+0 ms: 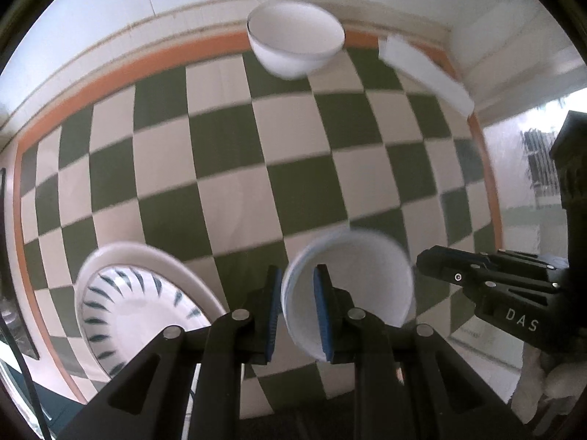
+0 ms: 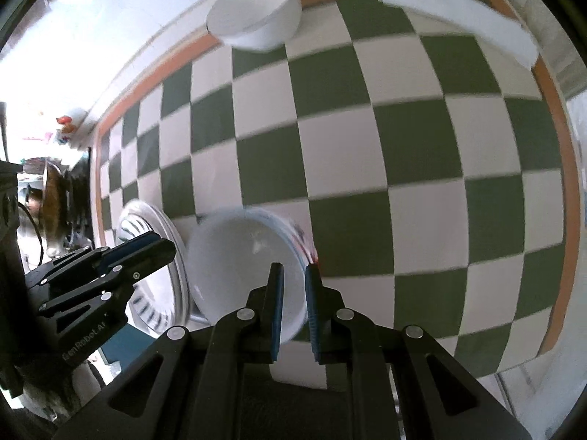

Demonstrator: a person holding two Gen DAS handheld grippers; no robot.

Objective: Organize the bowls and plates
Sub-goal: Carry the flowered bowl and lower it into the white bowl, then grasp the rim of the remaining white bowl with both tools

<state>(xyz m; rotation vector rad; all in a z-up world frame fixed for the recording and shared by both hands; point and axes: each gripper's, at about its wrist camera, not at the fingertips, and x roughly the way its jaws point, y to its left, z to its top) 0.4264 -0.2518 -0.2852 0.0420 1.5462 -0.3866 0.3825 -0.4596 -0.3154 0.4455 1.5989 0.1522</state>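
Note:
A white bowl [image 1: 363,286] is held between both grippers above the checkered table. My left gripper [image 1: 296,315] is shut on its left rim, one pad inside and one outside. My right gripper [image 2: 293,308] is shut on the same bowl's [image 2: 238,267] right rim; it also shows in the left wrist view [image 1: 477,278]. A white plate with blue dashes [image 1: 146,304] lies at the near left, also visible in the right wrist view [image 2: 154,256]. A second white bowl [image 1: 293,40] stands at the far edge, also in the right wrist view [image 2: 256,14].
The table has a green and white checkered cloth [image 1: 293,168] with an orange border. A white rectangular block [image 1: 425,73] lies at the far right corner, also in the right wrist view [image 2: 458,11]. A wall runs behind the table.

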